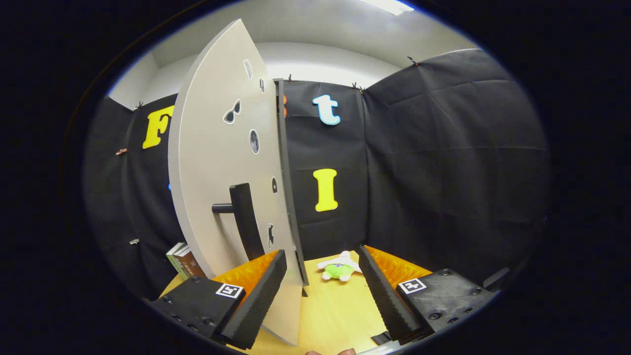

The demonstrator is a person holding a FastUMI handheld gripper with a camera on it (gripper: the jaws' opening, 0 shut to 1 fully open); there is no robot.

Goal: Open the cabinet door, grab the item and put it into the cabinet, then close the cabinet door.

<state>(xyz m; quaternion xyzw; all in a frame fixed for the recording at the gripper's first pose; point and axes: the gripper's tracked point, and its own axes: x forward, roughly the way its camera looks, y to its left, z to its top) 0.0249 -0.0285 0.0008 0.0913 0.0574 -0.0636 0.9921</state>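
Note:
The pale cabinet door (217,162), dotted with small stickers, stands swung out and nearly edge-on to me. Its black bar handle (246,217) sticks out just above my left finger (261,296). The door's lower edge runs down between my fingers, close against the left one. My gripper (321,251) is open, fingers wide apart and pressing on nothing. Beyond the fingertips, a green and white plush toy (340,268) lies on the yellow wooden table (335,310), nearer my right finger (384,291).
A few books (183,261) stand on the table to the left, behind the door. Black cloth walls close the booth at the back and right. Part of a hand (330,351) shows below the fingers.

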